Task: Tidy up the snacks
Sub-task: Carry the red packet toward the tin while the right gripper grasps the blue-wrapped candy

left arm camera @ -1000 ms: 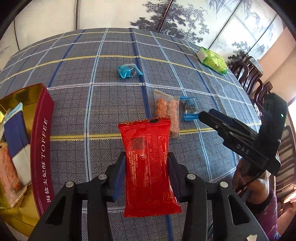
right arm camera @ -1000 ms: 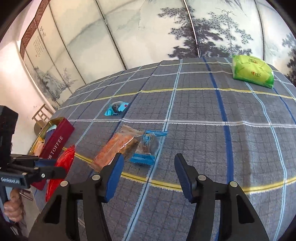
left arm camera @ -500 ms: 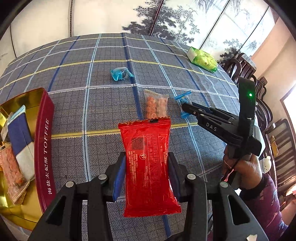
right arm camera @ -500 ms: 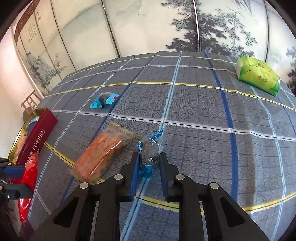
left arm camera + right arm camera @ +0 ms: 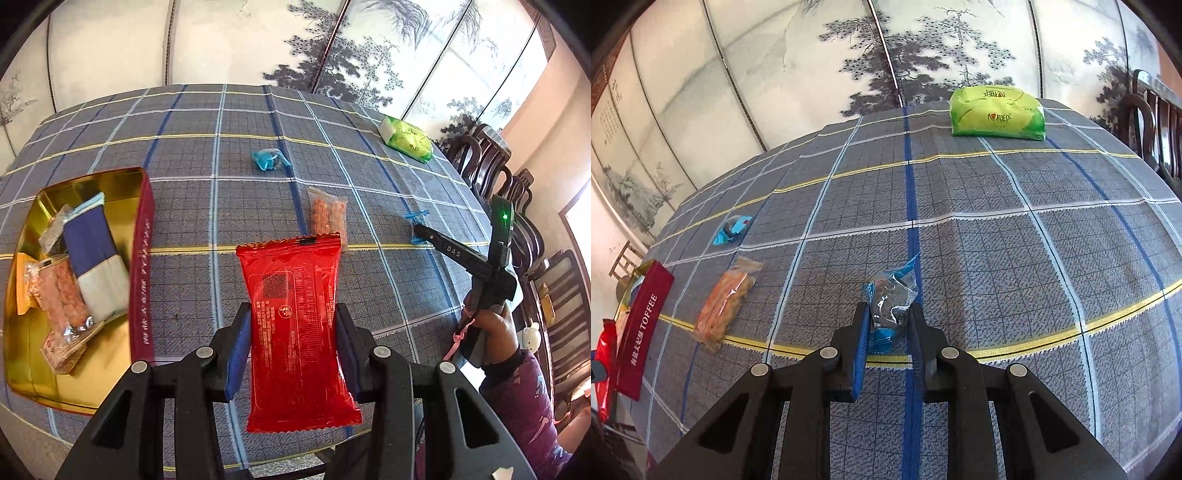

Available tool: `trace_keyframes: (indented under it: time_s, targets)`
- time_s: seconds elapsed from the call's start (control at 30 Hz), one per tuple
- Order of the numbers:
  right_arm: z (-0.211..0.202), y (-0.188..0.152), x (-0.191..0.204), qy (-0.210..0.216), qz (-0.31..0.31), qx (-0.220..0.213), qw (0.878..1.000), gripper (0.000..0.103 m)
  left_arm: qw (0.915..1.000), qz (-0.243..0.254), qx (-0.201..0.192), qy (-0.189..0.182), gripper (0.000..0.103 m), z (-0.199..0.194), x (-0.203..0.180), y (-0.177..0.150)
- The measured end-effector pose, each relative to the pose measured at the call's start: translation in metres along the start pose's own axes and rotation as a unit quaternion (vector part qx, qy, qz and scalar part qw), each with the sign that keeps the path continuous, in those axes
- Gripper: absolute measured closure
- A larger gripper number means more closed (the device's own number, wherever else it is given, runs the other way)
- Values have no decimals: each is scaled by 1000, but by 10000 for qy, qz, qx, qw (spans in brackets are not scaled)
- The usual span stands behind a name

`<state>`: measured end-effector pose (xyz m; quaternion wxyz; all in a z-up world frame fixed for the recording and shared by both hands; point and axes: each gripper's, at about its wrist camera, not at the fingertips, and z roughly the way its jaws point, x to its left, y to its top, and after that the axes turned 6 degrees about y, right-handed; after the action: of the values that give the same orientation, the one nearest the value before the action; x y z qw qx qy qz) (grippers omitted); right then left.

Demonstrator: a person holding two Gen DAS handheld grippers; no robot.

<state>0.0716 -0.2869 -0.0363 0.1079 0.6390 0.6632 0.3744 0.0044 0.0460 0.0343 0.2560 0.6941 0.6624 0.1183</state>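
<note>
my left hand-held gripper (image 5: 291,343) is pointing steeply down and forward, its two black fingers with blue pads (image 5: 239,345) pressing on both long edges of a red snack packet (image 5: 295,325), which is standing up between them. my right hand-held gripper (image 5: 886,332) is also tilting downward, its jaws drawn close together and pinching a small clear-and-blue wrapped snack (image 5: 892,301) between the blue pads. in the left wrist view my right hand (image 5: 493,328) is wrapping around the handle of that gripper, off to the right side, with a purple patterned sleeve (image 5: 524,402) covering my forearm behind it.
</note>
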Motion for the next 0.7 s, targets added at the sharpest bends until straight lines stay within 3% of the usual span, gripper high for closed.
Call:
trace_keyframes:
  time_s: [0.4, 0.7]
  targets:
    - [0, -2, -4, -102, 112, -13, 9999, 81, 9964, -346, -295, 717, 64, -29, 78, 15]
    - [0, -2, -4, -105, 114, -12, 9999, 81, 9916, -440, -279, 1183, 64, -6, 119, 40]
